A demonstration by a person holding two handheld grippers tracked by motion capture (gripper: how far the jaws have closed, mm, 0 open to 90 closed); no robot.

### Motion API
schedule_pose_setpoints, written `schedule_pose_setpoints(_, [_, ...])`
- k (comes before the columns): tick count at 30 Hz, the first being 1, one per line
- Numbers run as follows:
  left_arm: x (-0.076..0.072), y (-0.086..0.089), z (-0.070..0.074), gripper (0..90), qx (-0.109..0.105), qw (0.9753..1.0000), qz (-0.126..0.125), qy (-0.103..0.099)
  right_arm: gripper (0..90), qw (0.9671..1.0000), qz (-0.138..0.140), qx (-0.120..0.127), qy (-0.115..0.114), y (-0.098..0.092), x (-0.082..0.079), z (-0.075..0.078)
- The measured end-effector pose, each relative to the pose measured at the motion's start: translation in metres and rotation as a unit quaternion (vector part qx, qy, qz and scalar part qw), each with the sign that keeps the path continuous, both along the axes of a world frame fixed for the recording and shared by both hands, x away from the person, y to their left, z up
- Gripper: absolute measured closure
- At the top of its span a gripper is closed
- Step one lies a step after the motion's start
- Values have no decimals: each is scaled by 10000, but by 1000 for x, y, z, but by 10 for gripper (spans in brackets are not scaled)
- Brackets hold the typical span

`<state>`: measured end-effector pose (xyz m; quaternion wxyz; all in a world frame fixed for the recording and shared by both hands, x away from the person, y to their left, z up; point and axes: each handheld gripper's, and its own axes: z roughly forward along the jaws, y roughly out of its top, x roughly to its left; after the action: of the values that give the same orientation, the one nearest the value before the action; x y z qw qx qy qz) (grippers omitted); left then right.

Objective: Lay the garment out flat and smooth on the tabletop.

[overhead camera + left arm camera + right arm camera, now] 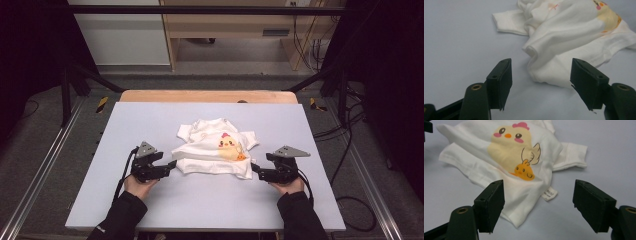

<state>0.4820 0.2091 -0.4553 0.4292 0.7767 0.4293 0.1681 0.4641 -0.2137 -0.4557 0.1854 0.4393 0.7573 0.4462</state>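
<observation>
The small white T-shirt with a yellow chick print lies crumpled near the middle of the grey surface, print side up, sleeves out to both sides, bottom hem toward the person.

Step in hand, as I judge it: the approach before the grasp. Both grippers sit low at the near corners of the shirt, one on each side. L gripper has its jaws wide apart, w/ the folded hem corner just in front of them; nothing is between them yet. R gripper is also wide, and the other hem corner w/ the care label lies between and just ahead of its jaws.

Next move prob. needs each gripper to go forward a little, close on its hem corner, then lift and pull apart to flatten the cloth. The L corner is doubled over, so it could take two layers.
</observation>
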Motion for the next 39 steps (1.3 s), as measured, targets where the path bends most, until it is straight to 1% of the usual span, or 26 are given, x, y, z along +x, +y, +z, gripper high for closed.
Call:
schedule_pose_setpoints(1, [4,-3,-7,361,50,9999,-39,146,259,10000,2,-51,81,2,-1,-5])
schedule_pose_setpoints(2, [4,-3,-7,363,50,9999,-39,146,259,10000,2,-51,81,2,-1,-5])
schedule_pose_setpoints(3, [7,-5,-11,367,113,9998,-34,180,279,9996,45,-129,238,7,2,-12])
schedule_pose_setpoints(4, [9,-6,-14,384,177,9997,-18,165,279,9996,45,-129,238,7,2,-12])
schedule_pose_setpoints(6, [13,-7,-18,410,77,9997,-45,229,298,9988,149,-274,377,14,4,-17])
schedule_pose_setpoints(7, [16,-8,-21,461,-74,9995,-65,304,357,9979,229,-461,403,20,5,-21])
schedule_pose_setpoints(8, [16,-8,-21,486,-74,9995,-65,304,357,9979,229,-461,403,20,5,-21])
schedule_pose_setpoints(9, [18,-9,-23,522,-131,9993,-114,339,420,9975,262,-523,385,24,4,-23])
schedule_pose_setpoints(10, [18,-9,-23,542,-131,9993,-114,339,420,9975,262,-523,385,24,4,-23])
schedule_pose_setpoints(12, [18,-12,-25,567,-148,9993,-102,325,498,9974,310,-512,393,25,5,-25])
schedule_pose_setpoints(18, [17,-12,-24,853,-205,9994,-47,269,699,9956,366,-730,460,31,5,-29])
schedule_pose_setpoints(19, [16,-12,-23,853,-203,9995,-59,235,699,9956,366,-730,460,31,5,-29])
schedule_pose_setpoints(20, [14,-12,-21,871,-215,9996,-105,179,758,9957,366,-733,435,31,5,-29])
schedule_pose_setpoints(21, [14,-12,-21,874,-215,9996,-105,179,758,9957,366,-733,435,31,5,-29])
schedule_pose_setpoints(23, [12,-13,-17,877,-223,9996,-124,97,823,9955,373,-761,412,31,5,-29])
schedule_pose_setpoints(24, [10,-12,-15,880,-266,9995,-142,94,866,9955,367,-778,393,31,5,-29])
schedule_pose_setpoints(26, [7,-10,-10,881,-352,9992,-172,58,884,9952,373,-810,390,30,4,-27])
schedule_pose_setpoints(28, [-1,-6,0,881,-436,9988,-208,-1,887,9951,368,-831,387,29,4,-26])
schedule_pose_setpoints(29, [-12,-1,13,881,-582,9979,-277,-87,888,9958,397,-762,305,25,0,-19])
schedule_pose_setpoints(30, [-12,-1,13,881,-582,9979,-277,-87,888,9958,397,-762,305,25,0,-19])
schedule_pose_setpoints(31, [-24,0,26,882,-612,9974,-338,-184,889,9970,420,-629,157,21,-6,-10])
schedule_pose_setpoints(33, [-28,-1,31,882,-631,9972,-364,-182,889,9973,434,-573,117,19,-8,-6])
schedule_pose_setpoints(35, [-33,-7,37,881,-477,9982,-355,-108,889,9979,440,-470,0,15,-13,2])
schedule_pose_setpoints(37, [-32,-13,33,880,-268,9993,-274,-18,889,9982,437,-415,24,11,-14,6])
schedule_pose_setpoints(38, [-28,-16,27,876,-76,9998,-173,-3,889,9976,397,-514,250,10,-10,1])
schedule_pose_setpoints(39, [-25,-17,22,876,-19,9999,-114,31,889,9976,397,-514,250,10,-10,1])
